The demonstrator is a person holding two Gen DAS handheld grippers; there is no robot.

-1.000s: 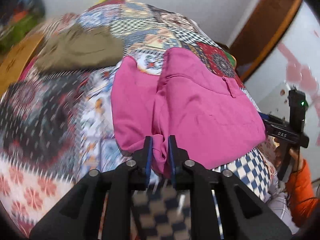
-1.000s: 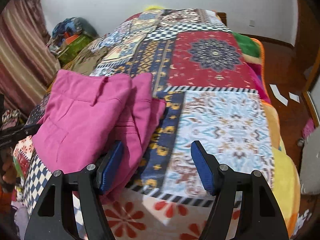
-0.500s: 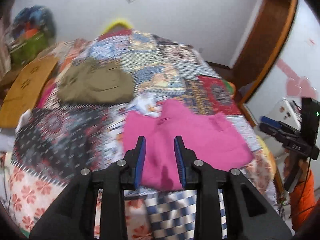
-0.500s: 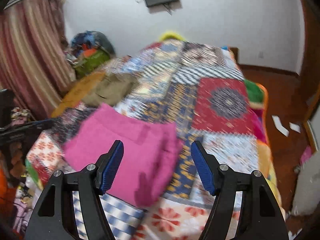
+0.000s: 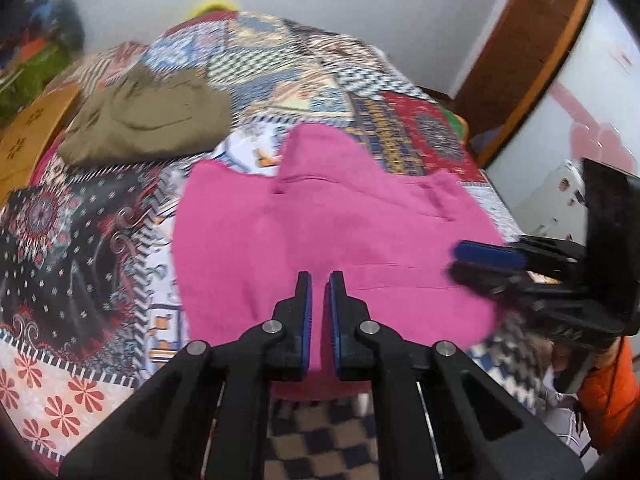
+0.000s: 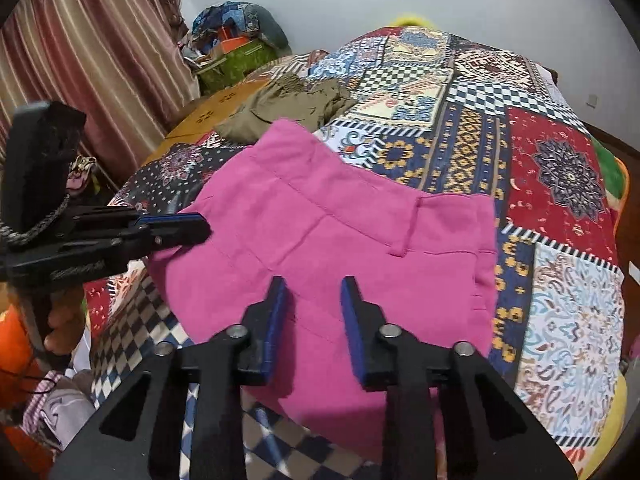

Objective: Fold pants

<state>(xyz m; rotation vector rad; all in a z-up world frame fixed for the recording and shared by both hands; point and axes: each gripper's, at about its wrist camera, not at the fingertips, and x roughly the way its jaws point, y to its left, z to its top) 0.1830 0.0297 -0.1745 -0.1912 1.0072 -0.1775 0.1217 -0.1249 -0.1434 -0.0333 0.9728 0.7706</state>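
Patchwork bedspread (image 6: 560, 288) holds folded pink pants (image 6: 340, 248) beneath both grippers.

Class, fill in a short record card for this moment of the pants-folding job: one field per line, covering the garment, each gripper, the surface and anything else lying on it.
garment: pink pants, folded, lying flat
surface: patchwork bedspread
left gripper: narrow gap between the fingers, nothing held, above the near edge of the pants
right gripper: open, empty, above the pants
other item: olive garment, beyond the pants, apart from them
beside the bed: striped curtain
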